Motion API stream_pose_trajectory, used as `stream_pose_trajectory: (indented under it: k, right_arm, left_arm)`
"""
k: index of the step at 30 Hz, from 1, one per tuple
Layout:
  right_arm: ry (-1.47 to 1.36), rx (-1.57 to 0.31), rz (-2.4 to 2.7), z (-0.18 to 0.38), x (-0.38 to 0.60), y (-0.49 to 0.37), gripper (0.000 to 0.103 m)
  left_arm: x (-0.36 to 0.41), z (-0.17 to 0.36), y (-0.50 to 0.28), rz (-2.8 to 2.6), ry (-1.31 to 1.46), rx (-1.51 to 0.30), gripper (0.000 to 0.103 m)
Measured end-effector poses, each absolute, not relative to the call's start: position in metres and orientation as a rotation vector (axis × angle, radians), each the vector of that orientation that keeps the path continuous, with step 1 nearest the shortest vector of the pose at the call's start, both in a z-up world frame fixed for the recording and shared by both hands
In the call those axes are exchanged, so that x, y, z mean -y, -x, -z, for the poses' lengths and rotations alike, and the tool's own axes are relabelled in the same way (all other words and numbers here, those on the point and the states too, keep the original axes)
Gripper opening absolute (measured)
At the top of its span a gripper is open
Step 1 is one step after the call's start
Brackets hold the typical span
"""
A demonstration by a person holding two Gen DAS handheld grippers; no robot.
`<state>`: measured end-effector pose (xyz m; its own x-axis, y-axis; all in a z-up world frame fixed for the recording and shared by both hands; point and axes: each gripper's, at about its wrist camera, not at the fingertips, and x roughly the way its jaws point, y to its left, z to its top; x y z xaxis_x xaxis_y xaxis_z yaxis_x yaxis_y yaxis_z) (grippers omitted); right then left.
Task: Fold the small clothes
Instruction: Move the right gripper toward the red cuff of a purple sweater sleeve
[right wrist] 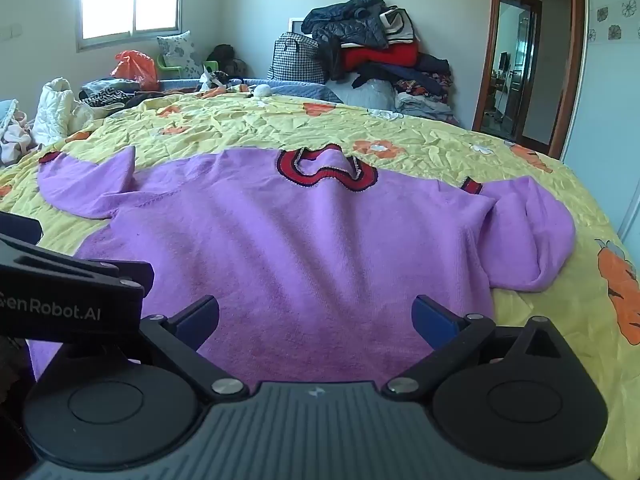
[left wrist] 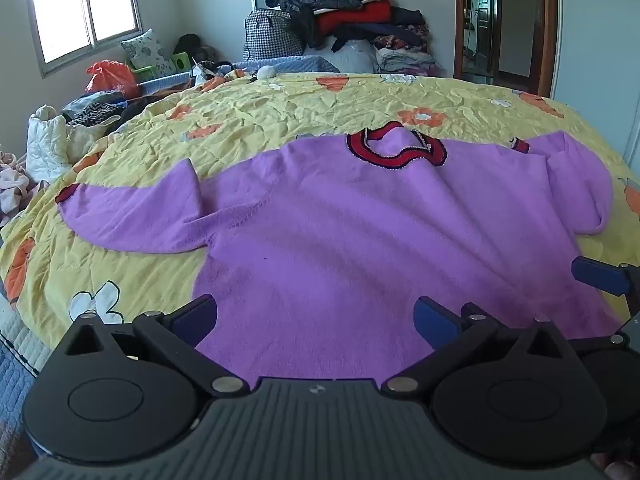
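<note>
The left claw (left wrist: 316, 318), a black two-finger tool with dark blue pads, stands with its jaws spread wide and nothing between them, tilted downward. Its left pad (left wrist: 196, 316) and right pad (left wrist: 434, 318) sit well apart. The right claw (right wrist: 316, 318), of the same black build with blue pads, is likewise spread wide and empty, tilted downward. The two claws are side by side: in the left wrist view a blue pad of the right claw shows at the right edge, and in the right wrist view the left claw's black body fills the left edge.
</note>
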<state>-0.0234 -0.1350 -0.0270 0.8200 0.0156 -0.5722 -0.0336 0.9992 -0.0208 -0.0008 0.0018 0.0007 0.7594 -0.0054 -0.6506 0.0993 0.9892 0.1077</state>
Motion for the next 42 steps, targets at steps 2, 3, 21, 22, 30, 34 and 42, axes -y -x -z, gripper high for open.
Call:
stream_pose_trajectory:
  k: [2, 3, 21, 22, 30, 34, 42]
  right_arm:
    - [0.033, -0.612, -0.031, 0.027, 0.134, 0.023, 0.103]
    - [0.035, -0.611, -0.032, 0.027, 0.134, 0.023, 0.103]
    - [0.146, -0.686, 0.029, 0.030, 0.143, -0.006, 0.103]
    - [0.092, -0.692, 0.012, 0.028, 0.150, -0.006, 0.103]
    - [-0.022, -0.618, -0.041, 0.015, 0.165, -0.002, 0.103]
    - [0.075, -0.627, -0.057, 0.013, 0.160, -0.010, 0.103]
    - [0.179, -0.608, -0.058, 0.008, 0.159, -0.018, 0.103]
  left_arm:
    - [-0.004, -0.001, 0.001, 0.062, -0.134, -0.710, 0.103]
    - [0.001, -0.001, -0.001, 0.053, -0.162, -0.725, 0.103]
    - [-0.009, 0.004, -0.014, -0.020, -0.176, -0.753, 0.103]
    - [-0.009, 0.004, -0.014, -0.024, -0.174, -0.753, 0.103]
    - [-0.011, 0.003, -0.015, -0.053, -0.161, -0.760, 0.103]
    - [-0.012, 0.004, -0.020, -0.061, -0.154, -0.774, 0.103]
    - [-0.015, 0.010, -0.028, -0.048, -0.127, -0.804, 0.103]
